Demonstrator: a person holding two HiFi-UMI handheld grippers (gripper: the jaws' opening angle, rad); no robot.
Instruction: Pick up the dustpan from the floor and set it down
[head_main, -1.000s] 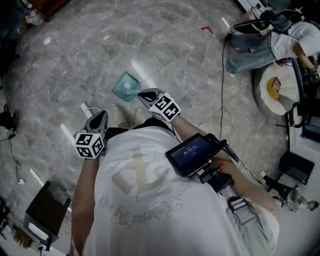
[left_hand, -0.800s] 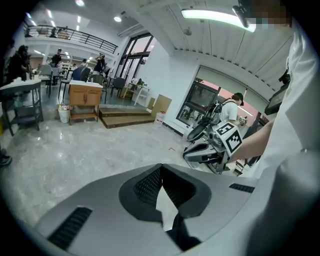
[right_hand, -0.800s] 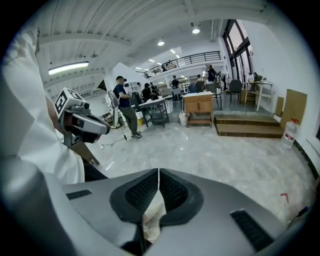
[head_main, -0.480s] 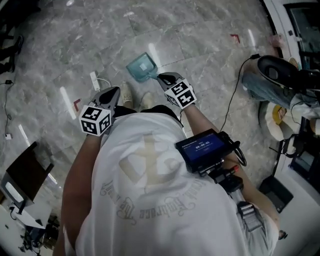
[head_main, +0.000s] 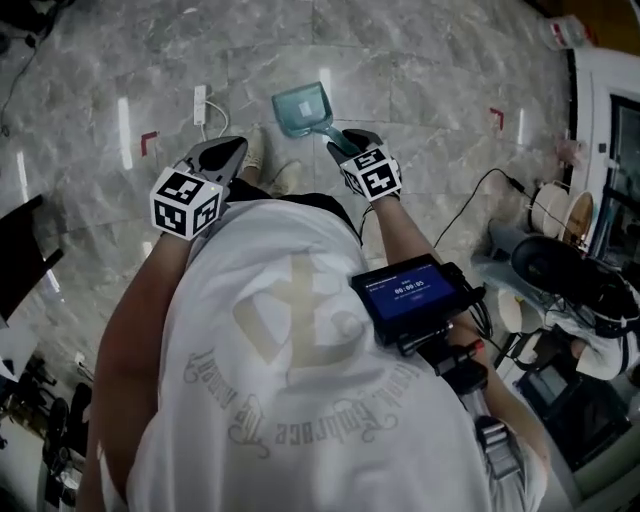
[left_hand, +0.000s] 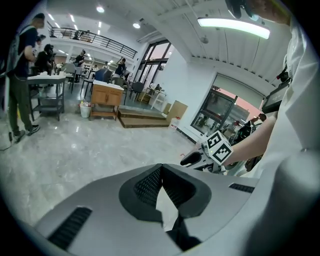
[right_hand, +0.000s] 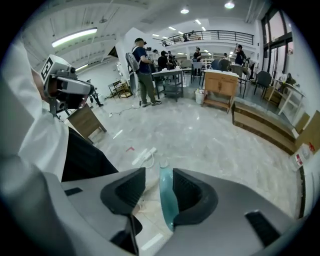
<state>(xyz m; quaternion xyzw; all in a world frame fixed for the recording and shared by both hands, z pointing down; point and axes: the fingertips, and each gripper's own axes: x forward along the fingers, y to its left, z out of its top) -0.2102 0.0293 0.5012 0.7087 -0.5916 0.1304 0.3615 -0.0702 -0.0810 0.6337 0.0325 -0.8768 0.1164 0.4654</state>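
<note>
A teal dustpan (head_main: 303, 108) lies low over the grey marble floor, its handle running back toward my right gripper (head_main: 345, 146). In the right gripper view the jaws have just been opening. The teal handle (right_hand: 165, 200) stands between them and leans against the right pad, with a clear gap on its left, so my right gripper (right_hand: 159, 171) is open. My left gripper (head_main: 228, 150) hangs to the left of the dustpan, apart from it. In its own view the left gripper (left_hand: 161, 168) has its pads meeting at the tip with nothing between them.
A white power strip (head_main: 198, 103) with its cable lies on the floor left of the dustpan. The person's shoes (head_main: 285, 176) stand just behind the dustpan. A black cable (head_main: 470, 192) and equipment crowd the right side. People stand at tables (right_hand: 145, 70) far off.
The head view has swung round, so the dustpan and both grippers now sit higher in the picture. The right gripper has stayed at the dustpan's handle throughout.
</note>
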